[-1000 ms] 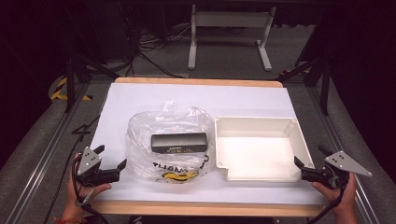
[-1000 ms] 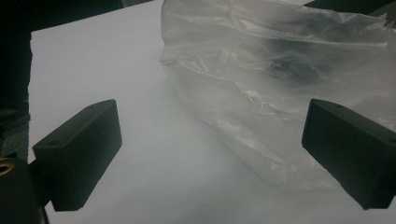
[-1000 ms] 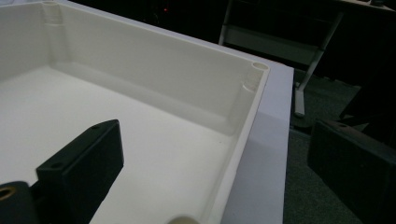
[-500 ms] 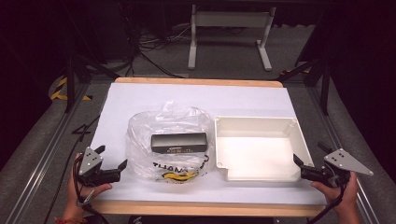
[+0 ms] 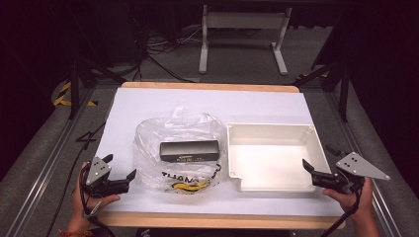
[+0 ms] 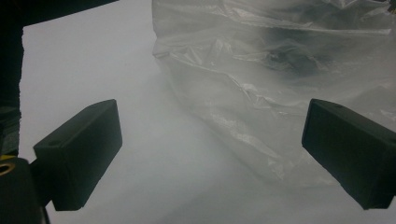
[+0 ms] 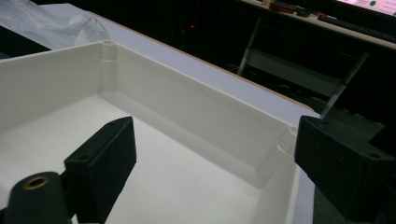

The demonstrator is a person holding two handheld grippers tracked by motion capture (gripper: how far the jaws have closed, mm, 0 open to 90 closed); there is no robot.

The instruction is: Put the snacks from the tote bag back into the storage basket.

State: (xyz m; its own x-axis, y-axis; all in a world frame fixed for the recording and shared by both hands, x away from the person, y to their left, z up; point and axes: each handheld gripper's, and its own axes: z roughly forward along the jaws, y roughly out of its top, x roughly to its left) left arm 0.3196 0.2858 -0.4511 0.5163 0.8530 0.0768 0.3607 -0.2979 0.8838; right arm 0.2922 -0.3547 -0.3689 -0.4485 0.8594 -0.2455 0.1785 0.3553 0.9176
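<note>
1. The person's left hand [image 5: 91,200] comes in at the near left corner of the table [image 5: 148,101] and holds the left hand-held gripper [image 5: 132,175] low and nearly level, pointing right toward the plastic bag [image 5: 180,133].
2. Its jaws stand wide apart with nothing between them; in the left gripper view they frame bare white table, with the crinkled edge of the bag just beyond the tips, close but not touching.
3. The bag lies at the middle of the table, slightly left, and a black box [image 5: 189,151] lies flat inside it; yellow and black print shows on the bag's near side.
4. The person's right hand [image 5: 353,197] comes in at the near right corner and holds the right hand-held gripper [image 5: 305,166] pointing left and slightly away, its grey plate uppermost.
5. Its jaws are released and have just been closing a little; nothing is between them.
6. The white tray [image 5: 269,129] sits just right of the bag. The right hand-held gripper's tips are at the tray's near right corner, and in the right gripper view they look over the rim into the tray's bare inside, without gripping the wall.
</note>
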